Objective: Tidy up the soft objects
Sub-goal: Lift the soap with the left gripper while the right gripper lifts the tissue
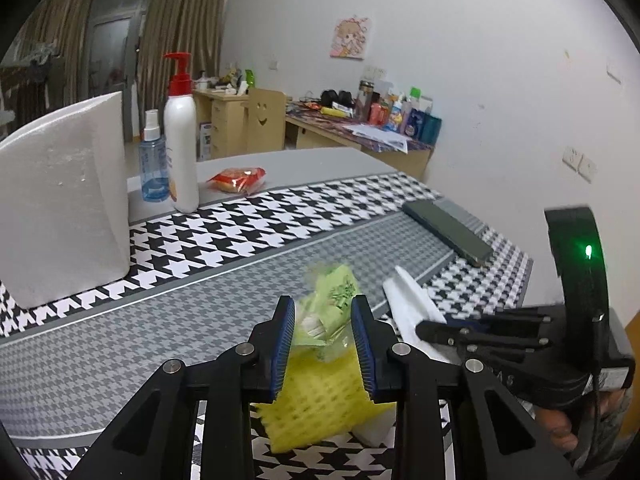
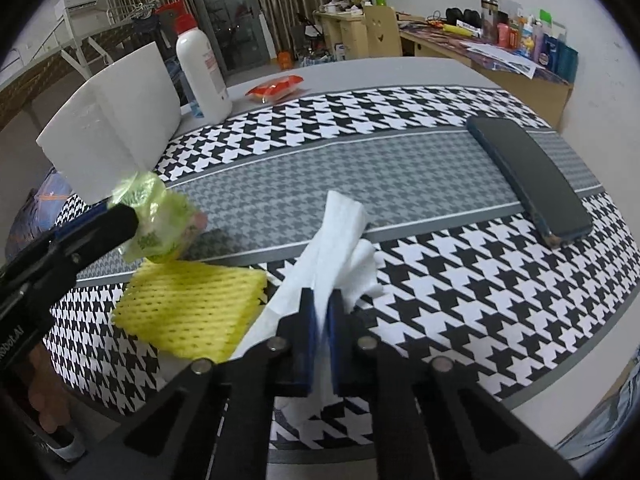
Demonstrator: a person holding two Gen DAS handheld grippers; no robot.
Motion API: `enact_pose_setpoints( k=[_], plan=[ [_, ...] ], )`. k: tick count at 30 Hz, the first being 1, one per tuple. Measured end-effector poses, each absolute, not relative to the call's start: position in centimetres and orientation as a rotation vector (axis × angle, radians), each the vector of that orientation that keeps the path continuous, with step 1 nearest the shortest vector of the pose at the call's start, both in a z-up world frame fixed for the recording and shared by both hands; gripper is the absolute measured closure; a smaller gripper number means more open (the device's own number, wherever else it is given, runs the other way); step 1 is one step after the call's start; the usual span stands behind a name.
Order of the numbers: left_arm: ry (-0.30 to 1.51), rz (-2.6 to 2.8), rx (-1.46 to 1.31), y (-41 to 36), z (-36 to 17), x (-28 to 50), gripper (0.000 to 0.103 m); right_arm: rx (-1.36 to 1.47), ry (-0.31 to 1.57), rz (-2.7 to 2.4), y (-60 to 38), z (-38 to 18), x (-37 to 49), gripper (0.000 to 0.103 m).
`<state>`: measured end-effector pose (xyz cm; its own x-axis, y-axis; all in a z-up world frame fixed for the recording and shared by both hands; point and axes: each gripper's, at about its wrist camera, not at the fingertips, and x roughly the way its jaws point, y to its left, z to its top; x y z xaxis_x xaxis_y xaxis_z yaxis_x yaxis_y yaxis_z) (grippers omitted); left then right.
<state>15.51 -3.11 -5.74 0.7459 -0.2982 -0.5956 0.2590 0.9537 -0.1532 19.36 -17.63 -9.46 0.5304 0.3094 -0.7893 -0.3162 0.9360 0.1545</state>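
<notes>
Two hand-held grippers over a table covered by a black-and-white houndstooth cloth (image 2: 460,264). The left gripper (image 1: 323,332) has its jaws narrowed about a crinkly pale-green plastic packet (image 1: 334,300), held clear above a yellow foam-net pad (image 2: 192,312) that lies flat on the cloth. The right gripper (image 2: 325,320) has its jaws fully closed on a white folded paper tissue (image 2: 340,232); the tissue's long axis runs forward, away from the jaws, and its free end fans out over the grey central band of the cloth. In the right wrist view the yellow pad lies just left of the tissue, and one edge of the tissue appears to run under it. The left gripper is thus the nearer to the pad, the packet hanging almost directly over it. A white foam block (image 1: 60,200) stands behind, well apart.
</notes>
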Motion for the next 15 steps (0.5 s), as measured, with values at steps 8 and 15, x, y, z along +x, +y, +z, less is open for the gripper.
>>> enact_pose_setpoints(
  k=[8,15],
  plan=[
    [0.724,-0.296,0.019,-4.5,-7.2,16.1,0.040,0.015,0.945,0.387,-18.0,-9.7,19.6,0.094],
    [0.728,-0.298,0.063,-5.3,-7.5,15.9,0.021,0.031,0.939,0.402,-18.3,-9.8,19.6,0.094]
  ],
)
